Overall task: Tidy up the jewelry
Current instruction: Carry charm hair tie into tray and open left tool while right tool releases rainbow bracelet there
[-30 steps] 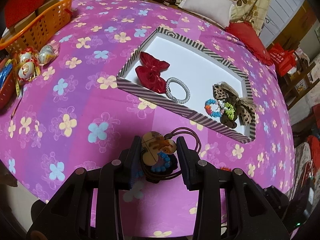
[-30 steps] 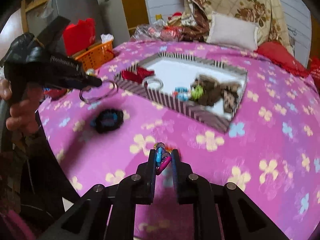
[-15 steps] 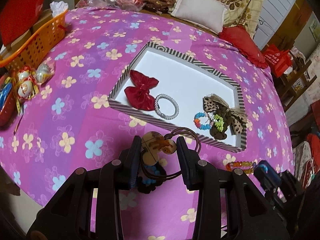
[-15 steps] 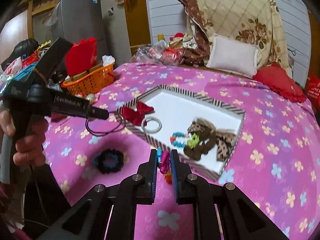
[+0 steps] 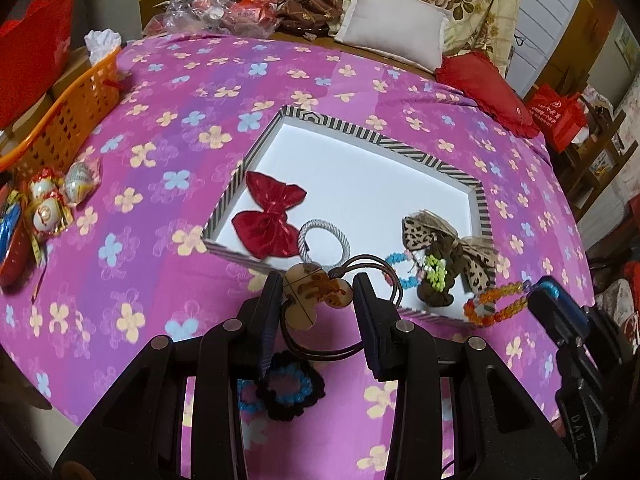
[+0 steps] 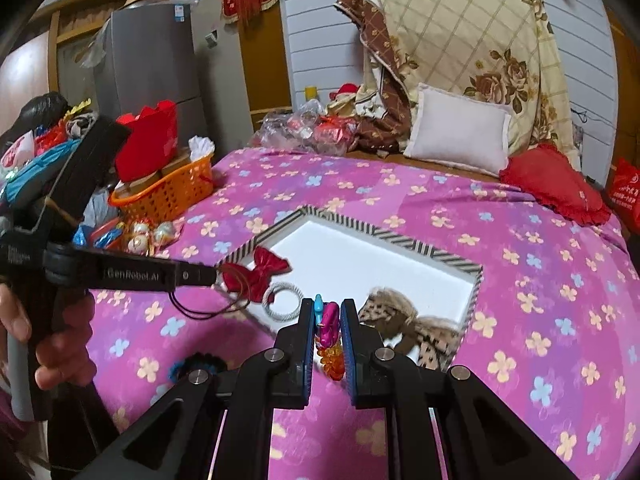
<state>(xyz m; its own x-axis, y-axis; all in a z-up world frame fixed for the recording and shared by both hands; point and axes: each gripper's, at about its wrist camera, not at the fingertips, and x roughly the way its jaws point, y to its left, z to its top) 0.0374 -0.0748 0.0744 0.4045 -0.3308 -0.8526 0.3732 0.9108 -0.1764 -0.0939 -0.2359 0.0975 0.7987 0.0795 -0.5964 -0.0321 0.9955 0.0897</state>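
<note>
My left gripper [image 5: 318, 294] is shut on a brown hair tie with a tortoiseshell mouse-shaped charm [image 5: 316, 290], held above the near edge of the striped tray [image 5: 362, 130]. My right gripper [image 6: 327, 316] is shut on an orange beaded bracelet [image 6: 330, 354] with pink and blue charms; it also shows in the left wrist view [image 5: 496, 304]. The tray holds a red bow [image 5: 270, 216], a grey hair tie [image 5: 324, 238], a bead bracelet [image 5: 400, 270] and a leopard bow [image 5: 444, 244]. A black and blue scrunchie [image 5: 290, 390] lies on the purple flowered cloth below the left gripper.
An orange basket [image 5: 68, 116] stands at the left edge, with wrapped eggs [image 5: 52, 200] beside it. A white pillow [image 5: 394, 34] and a red cushion [image 5: 488, 88] lie at the far side. Bags and clutter sit at the back.
Both grippers have risen and moved toward the tray with their items. The scrunchie stays on the cloth, now below the left gripper.
</note>
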